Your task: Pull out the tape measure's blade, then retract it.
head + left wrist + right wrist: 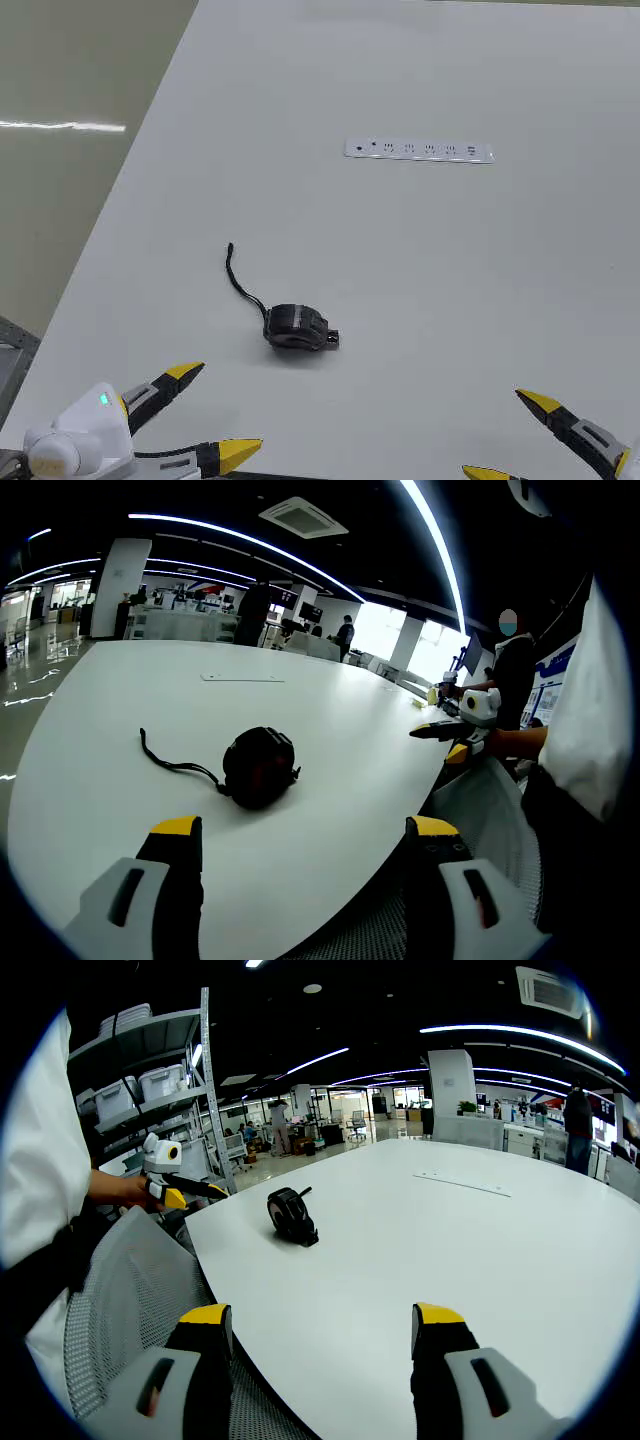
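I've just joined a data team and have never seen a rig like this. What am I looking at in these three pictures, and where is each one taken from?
There is no robot arm here. A person holds a hand tool with two yellow-tipped jaws in each hand: the left gripper and the right gripper. The head view comes from a camera on the person's headset and looks down at a white table. The two round pictures come from a camera riding on each gripper, looking out between its own jaws; each also catches the other gripper off to the side. On the table lie a black tape measure with a thin wrist strap and, farther off, a white power strip. Both grippers are open and hold nothing. The tape measure lies apart from them, its blade not pulled out.
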Demonstrator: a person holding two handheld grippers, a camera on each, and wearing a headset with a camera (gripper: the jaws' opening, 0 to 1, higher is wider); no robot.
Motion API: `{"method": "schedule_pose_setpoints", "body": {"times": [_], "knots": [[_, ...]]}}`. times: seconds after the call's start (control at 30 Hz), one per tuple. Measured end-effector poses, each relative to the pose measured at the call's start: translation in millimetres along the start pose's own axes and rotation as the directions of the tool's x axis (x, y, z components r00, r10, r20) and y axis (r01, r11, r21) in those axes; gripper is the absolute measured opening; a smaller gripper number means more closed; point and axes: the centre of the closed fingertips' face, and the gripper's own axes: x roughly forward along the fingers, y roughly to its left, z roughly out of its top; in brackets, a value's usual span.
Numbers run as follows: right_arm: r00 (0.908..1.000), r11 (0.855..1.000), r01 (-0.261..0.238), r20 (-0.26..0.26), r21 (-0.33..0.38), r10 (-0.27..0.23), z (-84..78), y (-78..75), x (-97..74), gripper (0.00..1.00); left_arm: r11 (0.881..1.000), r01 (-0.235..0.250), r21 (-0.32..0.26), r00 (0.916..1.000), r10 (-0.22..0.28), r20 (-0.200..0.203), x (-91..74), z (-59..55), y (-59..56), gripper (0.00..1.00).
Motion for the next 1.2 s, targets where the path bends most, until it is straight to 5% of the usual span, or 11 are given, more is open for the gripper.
{"method": "schedule_pose_setpoints", "body": {"times": [1.2], "knots": [[1.0,1.0,-0.005,-0.008,-0.003,0.005,-2.0,3.2,0.0,0.72,1.0,-0.003,-0.001,1.0,0.003,0.003,-2.9,0.3,0.2,0.81]]}}
